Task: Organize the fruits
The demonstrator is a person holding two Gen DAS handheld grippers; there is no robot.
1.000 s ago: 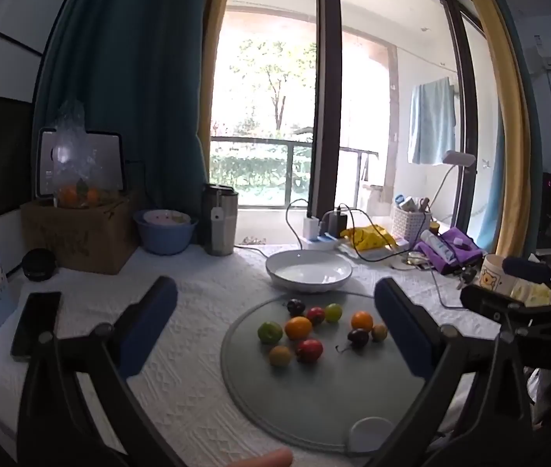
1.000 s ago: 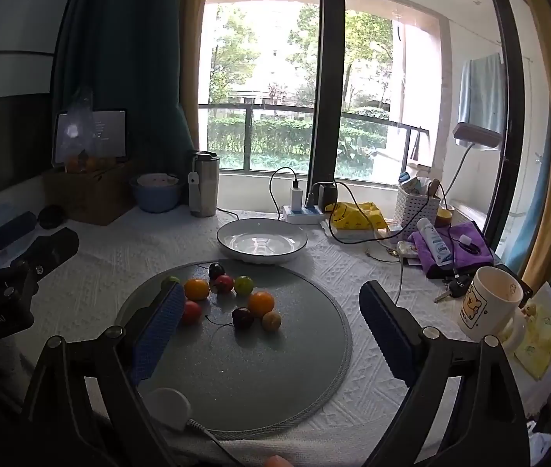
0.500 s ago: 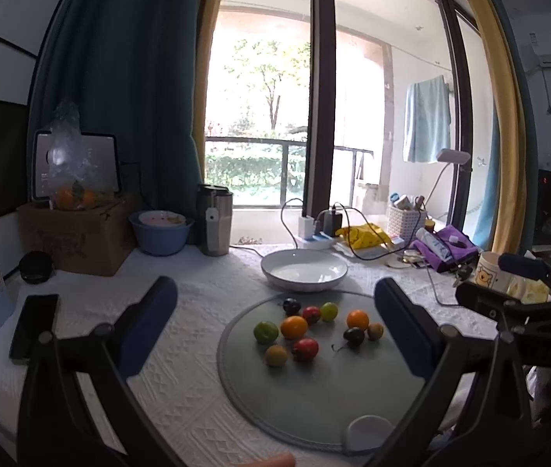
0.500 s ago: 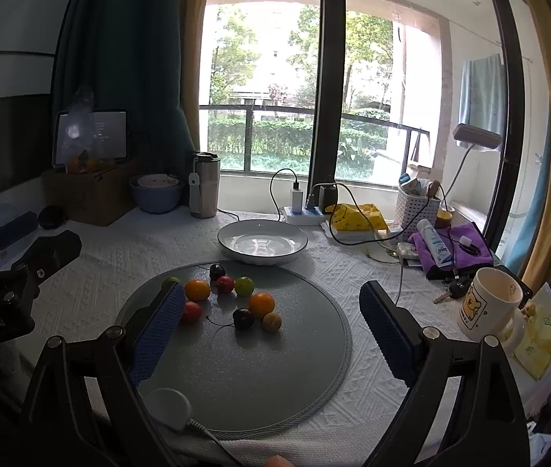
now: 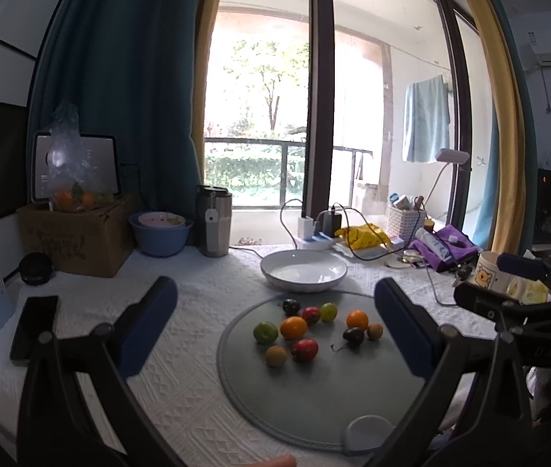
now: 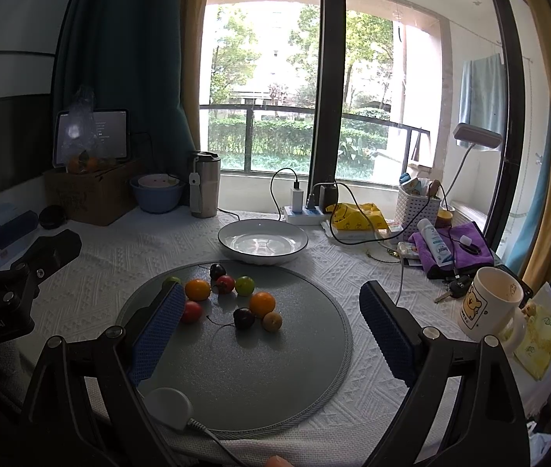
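Several small fruits lie loose on a round grey mat (image 5: 314,397) (image 6: 259,366): an orange (image 5: 293,327) (image 6: 198,289), a second orange (image 5: 357,319) (image 6: 262,303), a green one (image 5: 265,332), red ones (image 5: 305,349) (image 6: 191,311) and dark plums (image 5: 353,335) (image 6: 244,318). An empty white bowl (image 5: 303,270) (image 6: 263,241) stands just behind the mat. My left gripper (image 5: 275,334) is open and empty, held above the mat's near left. My right gripper (image 6: 271,327) is open and empty above the mat's near side.
A white disc with a cable (image 6: 168,408) lies on the mat's near edge. A bear mug (image 6: 489,303), purple cloth (image 6: 454,249), power strip (image 6: 306,214), steel tumbler (image 5: 214,222), blue bowl (image 5: 160,231), cardboard box (image 5: 77,239) and phone (image 5: 34,329) ring the white tablecloth.
The left wrist view has shifted slightly, so the mat and fruits sit a little lower and left. The right gripper has barely moved. Both stay open.
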